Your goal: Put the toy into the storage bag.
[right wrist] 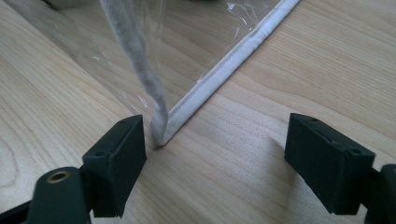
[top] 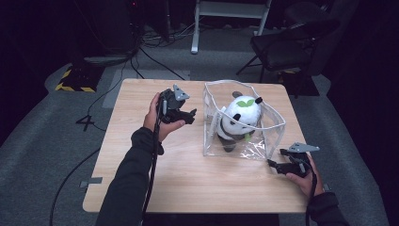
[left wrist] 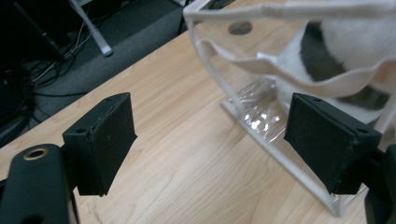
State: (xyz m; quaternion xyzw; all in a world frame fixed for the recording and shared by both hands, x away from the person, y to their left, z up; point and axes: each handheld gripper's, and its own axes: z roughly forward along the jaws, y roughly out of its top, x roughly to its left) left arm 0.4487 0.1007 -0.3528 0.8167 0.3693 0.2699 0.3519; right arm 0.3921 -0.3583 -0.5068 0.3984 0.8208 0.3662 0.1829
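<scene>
With both the left gripper [top: 192,114] and the right gripper [top: 273,164] spread wide and empty, the clear bag [top: 214,117] holding a toy panda [top: 240,117] mid-table was judged light, floppy and slippery, best pinched along its stiffer white-taped rim [left wrist: 243,18].

A light wooden surface [top: 141,155] stands on grey carpet [top: 42,141] in a dark room. Beyond its far edge, a black folding chair [top: 282,47] sits right, white frame legs [top: 195,28] centre. Cables [top: 155,37] trail across the floor; what may be a yellow-black striped base [top: 75,80] lies far left.
</scene>
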